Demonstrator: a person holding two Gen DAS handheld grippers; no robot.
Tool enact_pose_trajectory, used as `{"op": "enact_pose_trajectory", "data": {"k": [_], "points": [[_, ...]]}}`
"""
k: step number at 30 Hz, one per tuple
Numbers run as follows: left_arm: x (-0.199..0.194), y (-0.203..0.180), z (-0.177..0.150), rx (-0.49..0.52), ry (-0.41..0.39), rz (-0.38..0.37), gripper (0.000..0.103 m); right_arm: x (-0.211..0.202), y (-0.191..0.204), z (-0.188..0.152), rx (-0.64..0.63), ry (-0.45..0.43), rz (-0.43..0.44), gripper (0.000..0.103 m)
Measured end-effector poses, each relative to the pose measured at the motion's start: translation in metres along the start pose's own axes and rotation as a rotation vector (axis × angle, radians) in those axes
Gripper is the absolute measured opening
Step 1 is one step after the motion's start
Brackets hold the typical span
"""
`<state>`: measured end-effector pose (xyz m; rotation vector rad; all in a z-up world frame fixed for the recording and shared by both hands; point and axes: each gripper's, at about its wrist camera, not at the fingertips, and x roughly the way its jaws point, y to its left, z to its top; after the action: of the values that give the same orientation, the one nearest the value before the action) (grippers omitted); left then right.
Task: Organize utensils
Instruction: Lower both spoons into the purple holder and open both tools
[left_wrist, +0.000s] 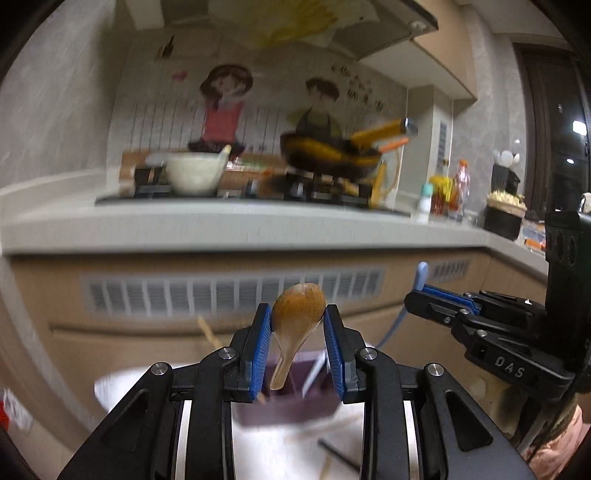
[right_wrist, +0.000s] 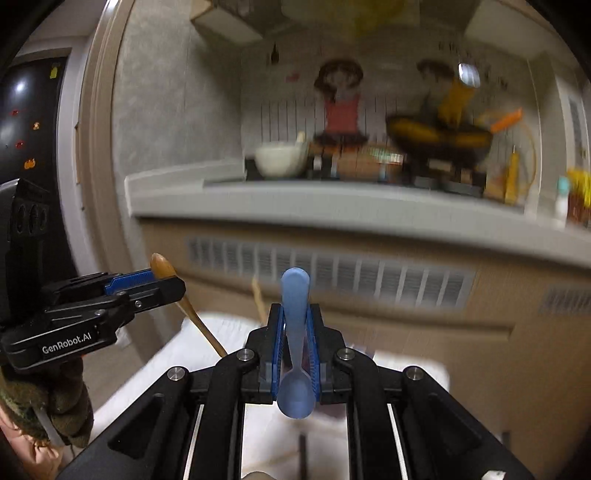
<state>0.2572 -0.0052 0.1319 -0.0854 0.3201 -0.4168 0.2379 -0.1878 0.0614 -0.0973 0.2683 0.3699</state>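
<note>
My left gripper (left_wrist: 297, 325) is shut on a brown wooden spoon (left_wrist: 295, 317), bowl up and handle hanging down, held in the air over a purple holder (left_wrist: 288, 406) on a white surface (left_wrist: 258, 450). My right gripper (right_wrist: 295, 328) is shut on a light blue plastic spoon (right_wrist: 294, 332), handle pointing up and bowl toward the camera. The right gripper (left_wrist: 417, 301) with the blue spoon (left_wrist: 421, 277) shows at the right of the left wrist view. The left gripper (right_wrist: 173, 282) with the wooden spoon (right_wrist: 162, 266) shows at the left of the right wrist view.
A kitchen counter (left_wrist: 221, 225) runs ahead with a stove, a white bowl (left_wrist: 194, 173) and a black and yellow wok (left_wrist: 332, 155). Bottles (left_wrist: 461, 188) and containers stand at the right. Loose chopsticks (left_wrist: 338, 456) lie on the white surface. Cabinet fronts with vents stand below the counter.
</note>
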Motion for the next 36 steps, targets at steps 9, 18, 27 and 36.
{"op": "enact_pose_trajectory", "data": {"k": [9,18,27,36], "points": [[0.083,0.024,0.011,-0.03,0.076,-0.037,0.03,0.059,-0.029,0.025,0.036,-0.015,-0.06,0.013],[0.155,0.036,-0.049,-0.101,0.257,-0.082,0.048,0.136,-0.04,-0.036,0.083,0.227,0.012,0.026],[0.135,0.046,-0.093,-0.158,0.319,-0.029,0.057,0.129,-0.051,-0.08,0.097,0.301,-0.03,0.035],[0.095,0.03,-0.164,-0.109,0.457,0.002,0.07,0.103,-0.081,-0.131,0.143,0.385,-0.071,0.062]]}}
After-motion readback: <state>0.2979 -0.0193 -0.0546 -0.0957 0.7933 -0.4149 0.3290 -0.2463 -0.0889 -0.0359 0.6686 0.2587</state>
